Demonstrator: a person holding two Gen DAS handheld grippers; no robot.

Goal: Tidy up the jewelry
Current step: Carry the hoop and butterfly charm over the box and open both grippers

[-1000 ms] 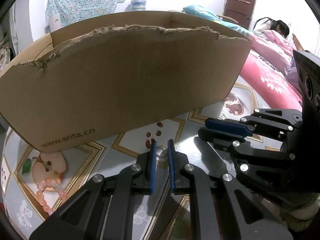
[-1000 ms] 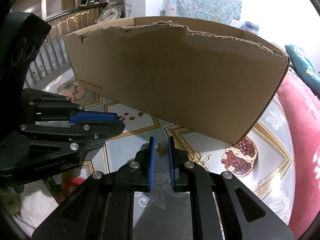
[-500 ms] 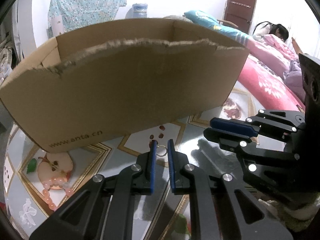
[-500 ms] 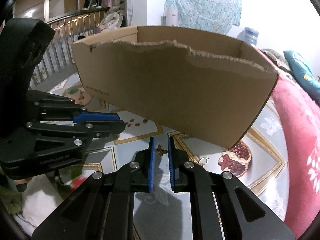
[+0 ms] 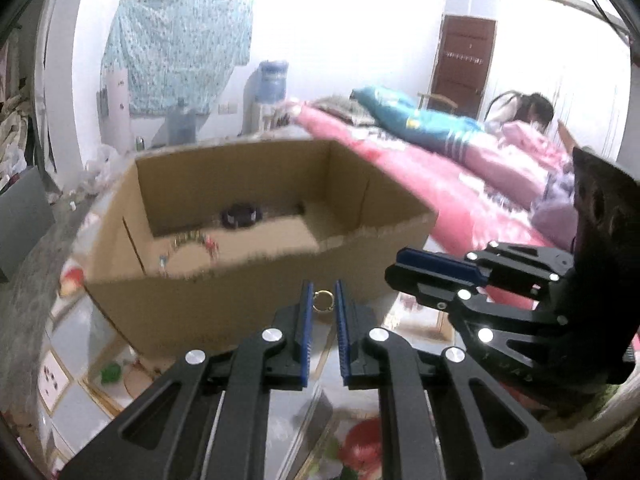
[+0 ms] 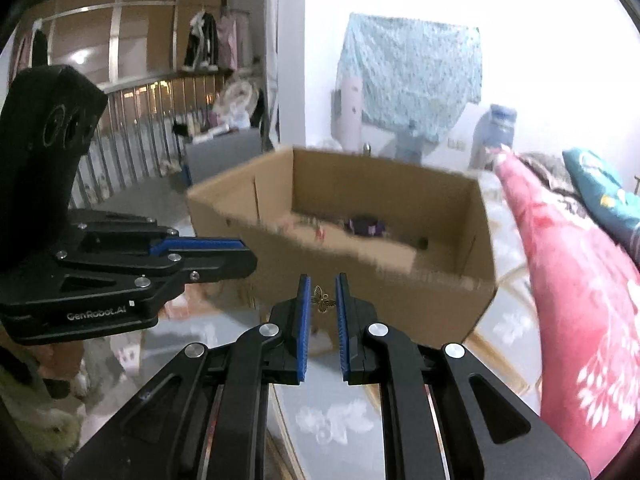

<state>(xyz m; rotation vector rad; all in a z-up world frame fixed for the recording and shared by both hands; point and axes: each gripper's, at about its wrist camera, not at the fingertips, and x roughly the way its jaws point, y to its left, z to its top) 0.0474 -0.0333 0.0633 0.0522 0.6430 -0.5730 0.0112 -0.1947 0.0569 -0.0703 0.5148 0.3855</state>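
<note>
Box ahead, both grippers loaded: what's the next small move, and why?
Probably carry both forward over the box rim, then release. The left gripper pinches a gold ring and the right gripper a butterfly charm, both short of the near wall. Other jewelry already lies inside.

The gold ring (image 5: 322, 301) sits between blue pads on black jaws; the butterfly charm (image 6: 323, 299) is bronze-gold. The cardboard box (image 5: 224, 292) is plain tan — at its 12 o'clock lies a dark purple piece (image 5: 239, 215). At 3 o'clock, the quilt (image 6: 576, 308) is pink-red with white flowers.
</note>
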